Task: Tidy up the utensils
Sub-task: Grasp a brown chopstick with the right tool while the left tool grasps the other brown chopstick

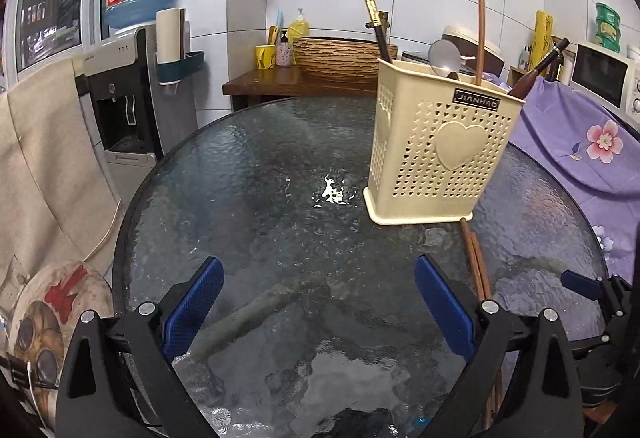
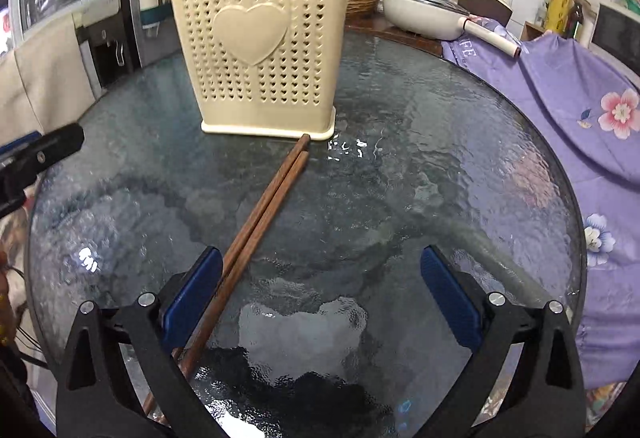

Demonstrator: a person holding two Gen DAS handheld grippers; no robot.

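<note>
A cream perforated utensil holder (image 1: 436,154) with a heart on its side stands on the round glass table (image 1: 260,174); it also shows in the right wrist view (image 2: 260,50). Chopsticks, a metal spoon (image 1: 442,56) and a wooden utensil stand in it. A pair of brown wooden chopsticks (image 2: 256,230) lies on the glass, tips touching the holder's base; they also show in the left wrist view (image 1: 476,266). My left gripper (image 1: 316,302) is open and empty. My right gripper (image 2: 320,294) is open, with the chopsticks beside its left finger (image 2: 192,298).
A water dispenser (image 1: 120,98) stands behind the table at the left. A wooden counter (image 1: 296,78) with bottles and a bowl is behind. A purple flowered cloth (image 2: 568,110) lies to the right. A white pan (image 2: 420,10) sits behind the table.
</note>
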